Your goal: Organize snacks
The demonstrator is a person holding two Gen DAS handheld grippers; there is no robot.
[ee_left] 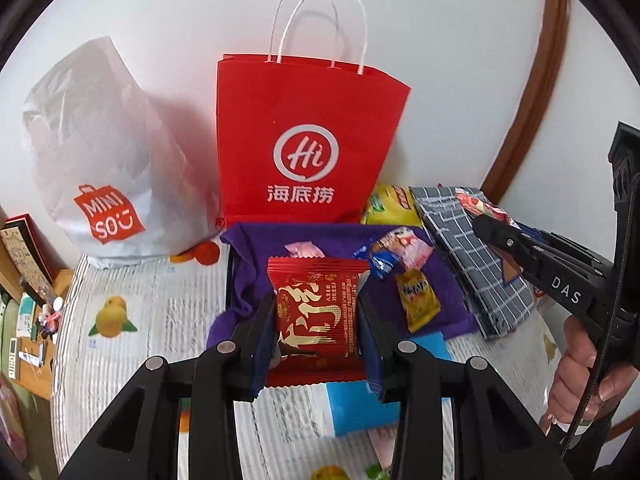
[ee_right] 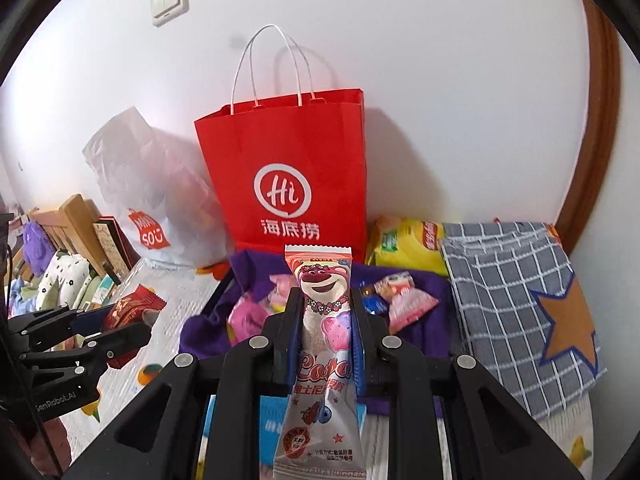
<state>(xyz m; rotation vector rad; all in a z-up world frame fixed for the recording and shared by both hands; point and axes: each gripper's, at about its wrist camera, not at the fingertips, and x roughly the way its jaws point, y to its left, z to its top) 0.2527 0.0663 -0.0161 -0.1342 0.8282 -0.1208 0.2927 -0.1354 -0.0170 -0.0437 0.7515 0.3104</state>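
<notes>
Now the left gripper (ee_left: 316, 320) pinches a red snack packet (ee_left: 318, 300) while the right gripper (ee_right: 323, 328) pinches a pink bear-printed packet (ee_right: 320, 320), both above the purple-lined tray (ee_left: 448, 304).

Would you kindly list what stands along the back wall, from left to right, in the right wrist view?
White Miniso bag → red paper bag → yellow snack packet → grey checked cloth.

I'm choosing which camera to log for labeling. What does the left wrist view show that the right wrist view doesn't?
Only left wrist: a yellow snack packet on the purple cloth, and the person's hand. Only right wrist: a light switch and the orange star on the checked cloth. Both: the red paper bag, white Miniso bag, and both held snacks.
</notes>
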